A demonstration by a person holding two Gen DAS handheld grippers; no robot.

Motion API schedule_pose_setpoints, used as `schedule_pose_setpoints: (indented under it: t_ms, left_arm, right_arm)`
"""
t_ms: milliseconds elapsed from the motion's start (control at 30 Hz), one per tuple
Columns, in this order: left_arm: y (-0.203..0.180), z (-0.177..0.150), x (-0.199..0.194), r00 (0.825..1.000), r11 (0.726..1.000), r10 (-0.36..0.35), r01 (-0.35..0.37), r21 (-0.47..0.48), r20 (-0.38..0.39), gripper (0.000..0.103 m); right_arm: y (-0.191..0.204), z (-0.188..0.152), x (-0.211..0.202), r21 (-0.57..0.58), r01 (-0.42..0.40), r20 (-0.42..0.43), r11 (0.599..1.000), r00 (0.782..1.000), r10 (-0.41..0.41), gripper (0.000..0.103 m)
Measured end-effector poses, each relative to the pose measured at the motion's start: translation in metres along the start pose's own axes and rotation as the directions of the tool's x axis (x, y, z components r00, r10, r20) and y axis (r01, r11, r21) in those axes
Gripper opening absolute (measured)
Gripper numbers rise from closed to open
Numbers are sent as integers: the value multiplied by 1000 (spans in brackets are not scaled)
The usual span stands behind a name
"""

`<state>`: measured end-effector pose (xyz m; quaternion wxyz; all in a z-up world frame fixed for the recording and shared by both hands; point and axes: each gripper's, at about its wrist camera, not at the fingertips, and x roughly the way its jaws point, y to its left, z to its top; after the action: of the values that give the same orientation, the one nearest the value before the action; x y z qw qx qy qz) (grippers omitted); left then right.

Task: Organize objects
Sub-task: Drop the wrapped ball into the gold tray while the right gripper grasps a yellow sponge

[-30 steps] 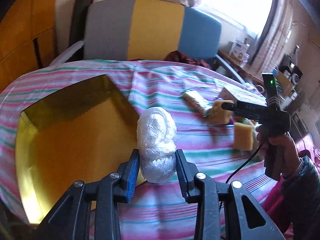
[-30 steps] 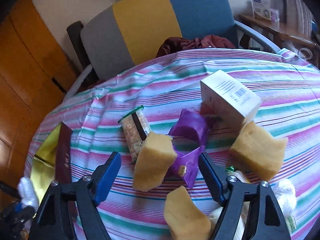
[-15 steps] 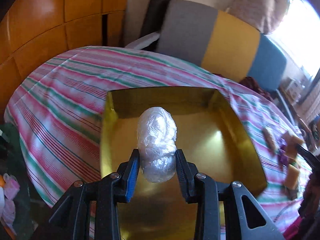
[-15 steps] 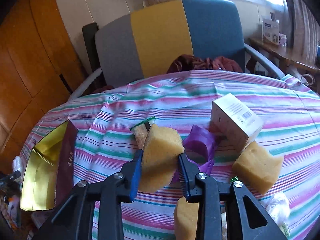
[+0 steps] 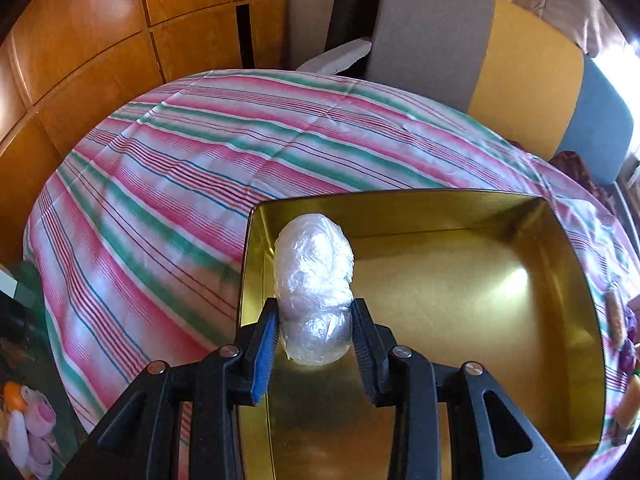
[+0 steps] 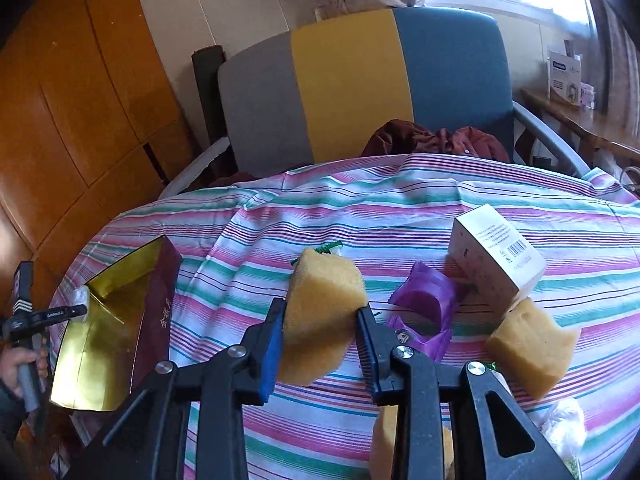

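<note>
Left gripper [image 5: 314, 330] clamping plastic-wrapped bundle [image 5: 314, 280], over gold box [image 5: 460, 300] corner

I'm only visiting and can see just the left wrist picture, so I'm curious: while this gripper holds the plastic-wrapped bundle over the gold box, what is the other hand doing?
Observer: The right gripper is shut on a yellow sponge.
Operator: Is much left to tidy?
Observer: Beside it lie a white carton, a purple wrapper and a second yellow sponge.
Operator: What does the box look like from outside?
Observer: The gold box has a dark maroon outer wall with gold lettering.
</note>
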<state>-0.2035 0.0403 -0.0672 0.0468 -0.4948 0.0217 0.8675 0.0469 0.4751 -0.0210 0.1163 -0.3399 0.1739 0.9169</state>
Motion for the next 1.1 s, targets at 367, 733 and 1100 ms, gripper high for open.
schedule_pose_setpoints:
  t_ms: [367, 733, 1100]
  left_arm:
    - [-8, 11, 26, 998, 998, 64, -64, 28, -7, 38]
    - [-7, 1, 9, 1000, 999, 31, -31, 32, 6, 48]
    - [-9, -40, -88, 976, 1000, -13, 13, 2, 215, 55]
  right_arm:
    - [0, -2, 5, -10, 20, -21, 1000, 1000, -20, 34]
    - [-13, -9, 24, 7, 121, -106, 993, 987, -120, 34]
    - [-33, -19, 42, 67, 169, -175, 983, 972, -155, 34]
